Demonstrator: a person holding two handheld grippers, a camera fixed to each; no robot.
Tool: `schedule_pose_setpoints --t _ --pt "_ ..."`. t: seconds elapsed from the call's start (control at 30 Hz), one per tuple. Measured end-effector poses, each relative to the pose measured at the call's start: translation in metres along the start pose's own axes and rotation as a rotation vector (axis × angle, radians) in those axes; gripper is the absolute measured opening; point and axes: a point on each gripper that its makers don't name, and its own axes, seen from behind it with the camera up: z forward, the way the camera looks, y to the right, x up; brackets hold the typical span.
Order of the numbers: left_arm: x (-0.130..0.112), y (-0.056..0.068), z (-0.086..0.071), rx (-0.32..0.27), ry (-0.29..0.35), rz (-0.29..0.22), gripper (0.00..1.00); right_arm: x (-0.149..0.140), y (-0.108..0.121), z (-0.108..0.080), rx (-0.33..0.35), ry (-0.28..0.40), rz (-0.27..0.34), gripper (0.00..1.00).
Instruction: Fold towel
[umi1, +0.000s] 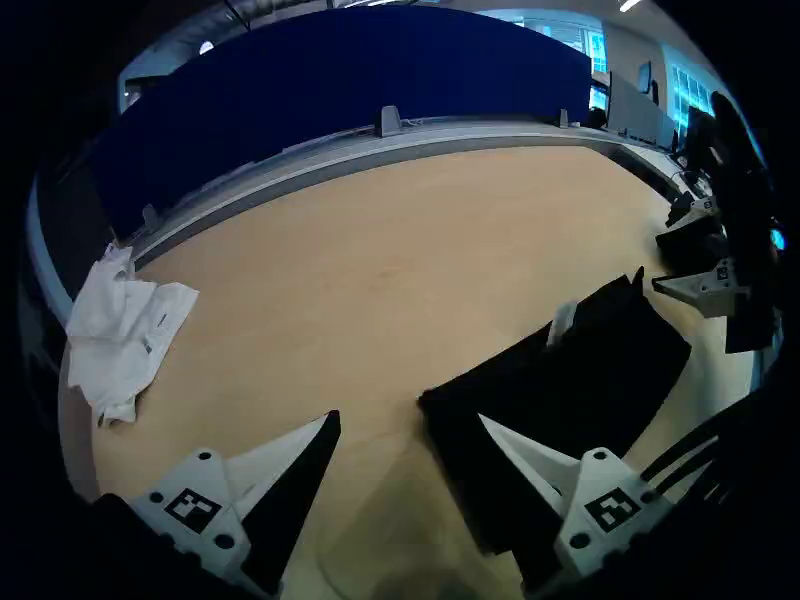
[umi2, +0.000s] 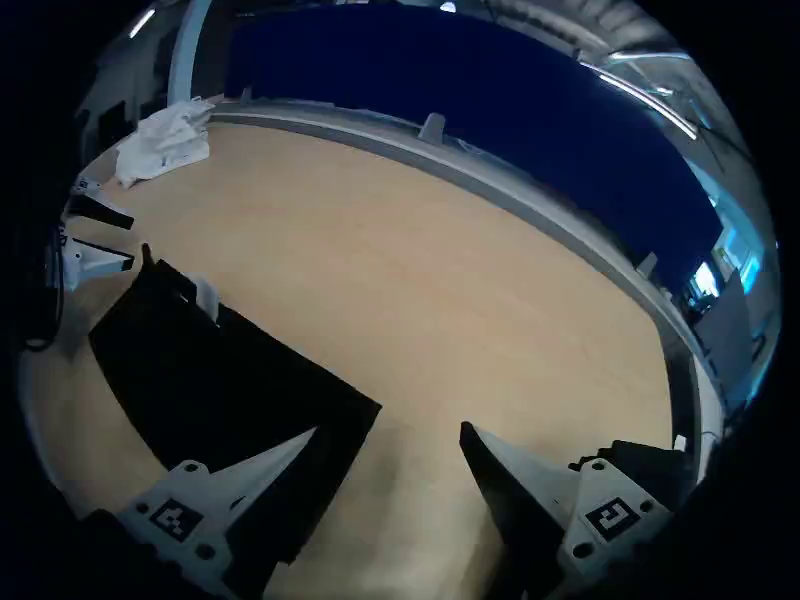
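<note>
Left gripper (umi1: 405, 420) is spread wide with nothing between its fingers. It is over the table (umi1: 400, 260) at the near corner of the towel (umi1: 590, 370). The towel's corner sits just right of the finger gap, and the right finger overlaps the black fabric in the left gripper view. Can't tell if it touches.

The towel is black and lies flat on the table, folded or doubled into a long rectangle. A small white tag (umi1: 562, 322) sticks up at its far edge.

Right gripper (umi2: 390, 430) is also wide apart and holds nothing. It is at the opposite end of the same towel, with its left finger over the fabric's corner and its right finger over bare wood. Contact is unclear here too. Each gripper appears small in the other's view, just beyond the towel's far end.

The table is light wood, broad and mostly bare. A dark item (umi2: 650, 465) lies just by the right finger in the right gripper view, too dim to identify. A crumpled white cloth (umi1: 125, 335) lies well away from the towel, near the table's back corner.

A grey rail (umi1: 400, 150) runs along the back edge, with a dark blue partition (umi1: 350, 90) above it. Beyond that are bright windows (umi1: 690, 90) and office clutter, which is blurred.
</note>
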Motion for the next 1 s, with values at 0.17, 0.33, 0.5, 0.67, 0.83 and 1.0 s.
schedule_pose_setpoints --t 0.17,0.33,0.5,0.67,0.83,1.0 --pt "-0.001 -0.003 -0.006 0.005 0.003 -0.008 0.92 -0.002 -0.001 -0.004 0.008 0.001 0.007 1.0" --pt "-0.008 -0.003 -0.017 0.007 0.008 -0.023 0.92 -0.009 -0.007 -0.013 0.019 -0.002 0.008 1.0" --pt "-0.019 -0.001 -0.029 0.012 0.007 -0.046 0.92 -0.018 -0.013 -0.023 0.026 -0.004 0.013 1.0" --pt "-0.03 0.003 -0.04 0.015 0.007 -0.067 0.92 -0.025 -0.019 -0.034 0.028 -0.003 0.016 1.0" --pt "-0.038 0.005 -0.051 0.025 0.006 -0.087 0.92 -0.029 -0.023 -0.04 0.038 -0.004 0.009 1.0" --pt "-0.044 0.003 -0.062 0.043 0.013 -0.114 0.92 -0.031 -0.028 -0.044 0.061 -0.001 -0.009 1.0"
